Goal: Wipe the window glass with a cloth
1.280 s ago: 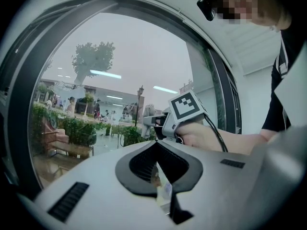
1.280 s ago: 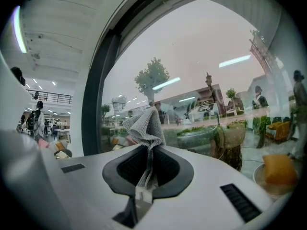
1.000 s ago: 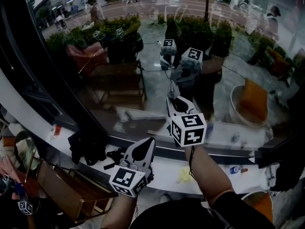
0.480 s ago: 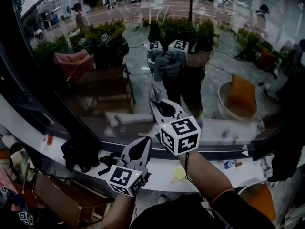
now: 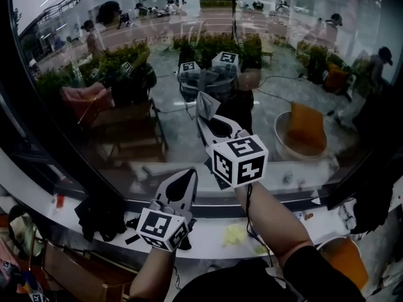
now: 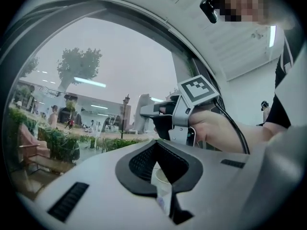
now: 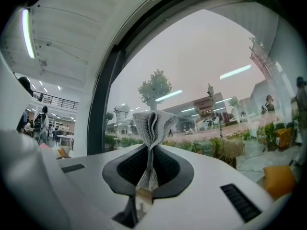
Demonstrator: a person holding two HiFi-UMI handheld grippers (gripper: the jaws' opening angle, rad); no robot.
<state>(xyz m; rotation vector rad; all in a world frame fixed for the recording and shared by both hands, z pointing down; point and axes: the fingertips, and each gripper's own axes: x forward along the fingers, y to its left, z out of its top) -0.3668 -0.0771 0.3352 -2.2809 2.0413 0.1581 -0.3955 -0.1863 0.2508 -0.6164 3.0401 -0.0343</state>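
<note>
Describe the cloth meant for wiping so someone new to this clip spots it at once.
Start at the big window glass filling the head view; the right gripper reaches toward it. The cloth is the grey ribbed fabric pinched in that gripper, fanning out past its tips, unlike the yellow crumpled piece lying on the white ledge below.

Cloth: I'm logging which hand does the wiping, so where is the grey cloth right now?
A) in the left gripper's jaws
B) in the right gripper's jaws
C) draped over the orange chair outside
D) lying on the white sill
B: the right gripper view shows the grey cloth pinched between the jaws of the right gripper and fanning out above them, while the left gripper holds no cloth.
</note>
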